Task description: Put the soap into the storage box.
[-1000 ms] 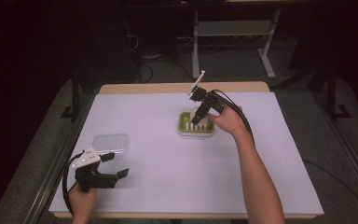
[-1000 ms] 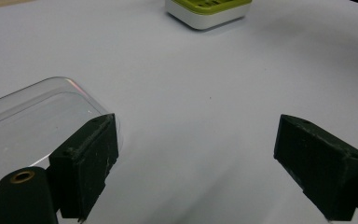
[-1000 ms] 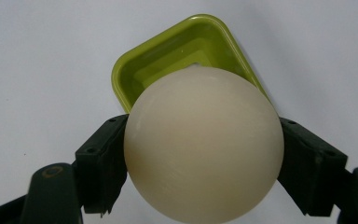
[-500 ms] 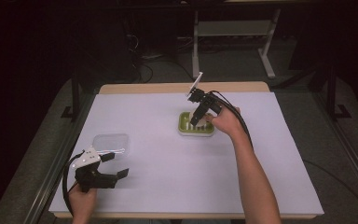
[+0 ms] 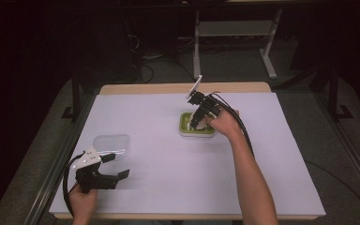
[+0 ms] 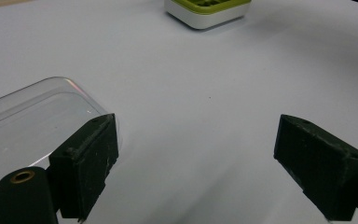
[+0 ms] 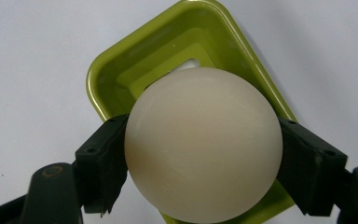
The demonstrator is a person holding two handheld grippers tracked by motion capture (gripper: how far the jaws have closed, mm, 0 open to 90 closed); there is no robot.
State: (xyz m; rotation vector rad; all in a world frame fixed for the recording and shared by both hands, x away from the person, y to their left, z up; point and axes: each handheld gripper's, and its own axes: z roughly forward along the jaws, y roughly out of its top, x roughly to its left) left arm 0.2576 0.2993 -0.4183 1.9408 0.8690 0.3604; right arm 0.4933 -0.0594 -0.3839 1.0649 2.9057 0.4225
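A cream-white ball [image 7: 203, 144] sits between the jaws of my right gripper [image 7: 205, 161], which is shut on it just above a lime-green tray [image 7: 121, 70]. From the high view, that gripper [image 5: 198, 123] points down into the green tray with a white base [image 5: 185, 130] at the table's middle. My left gripper [image 5: 117, 176] rests near the front left corner, open with nothing between its fingers [image 6: 86, 163]. A clear plastic lid [image 5: 111, 144] lies flat just beyond it; its rounded edge [image 6: 37, 112] shows beside the left jaw.
White paper covers the table [image 5: 168, 187], with a wooden edge at the back. The green tray [image 6: 207, 11] shows far ahead in the left gripper view. Cables trail from both grippers. Dark floor and a metal stand lie beyond the table.
The right gripper has dropped slightly toward the green tray with the ball. The left gripper has stayed in place.
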